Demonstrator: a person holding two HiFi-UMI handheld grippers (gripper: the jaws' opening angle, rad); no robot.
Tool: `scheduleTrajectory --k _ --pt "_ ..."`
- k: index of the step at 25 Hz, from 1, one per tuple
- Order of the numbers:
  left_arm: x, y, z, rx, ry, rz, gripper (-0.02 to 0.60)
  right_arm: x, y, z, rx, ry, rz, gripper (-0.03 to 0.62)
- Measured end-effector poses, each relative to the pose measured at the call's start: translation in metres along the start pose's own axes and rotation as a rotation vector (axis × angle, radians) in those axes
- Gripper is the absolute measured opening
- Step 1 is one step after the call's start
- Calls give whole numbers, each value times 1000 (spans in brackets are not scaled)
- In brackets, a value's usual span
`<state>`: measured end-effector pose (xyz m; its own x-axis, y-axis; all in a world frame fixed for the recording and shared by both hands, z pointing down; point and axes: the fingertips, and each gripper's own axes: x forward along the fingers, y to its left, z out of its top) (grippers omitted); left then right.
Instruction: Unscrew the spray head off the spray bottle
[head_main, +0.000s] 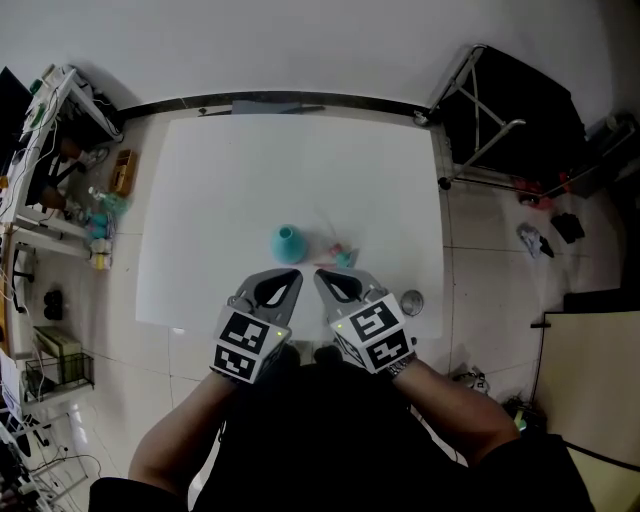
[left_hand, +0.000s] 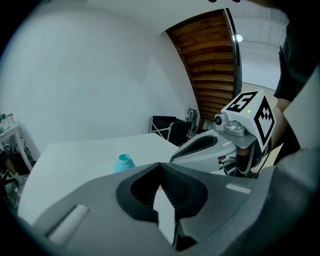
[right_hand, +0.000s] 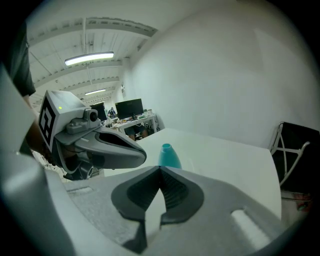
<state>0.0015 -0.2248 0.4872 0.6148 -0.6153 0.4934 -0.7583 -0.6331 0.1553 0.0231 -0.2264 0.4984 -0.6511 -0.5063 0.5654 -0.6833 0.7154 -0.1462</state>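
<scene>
On white table (head_main: 220, 200): teal bottle (head_main: 287, 242) upright, spray head (head_main: 343, 256) lying beside it. Left gripper (head_main: 288, 277) and right gripper (head_main: 322, 276) both clenched, empty.

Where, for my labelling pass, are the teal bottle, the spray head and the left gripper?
teal bottle (head_main: 287, 242), head view, on its rounded body.
spray head (head_main: 343, 257), head view, on its teal part.
left gripper (head_main: 295, 275), head view, at the tips of its closed, empty jaws.
</scene>
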Motion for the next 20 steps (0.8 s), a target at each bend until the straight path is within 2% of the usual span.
scheduleTrajectory --k 20 --pt "5 -4 -3 3 9 -5 15 1 -3 -6 2 10 -12 -9"
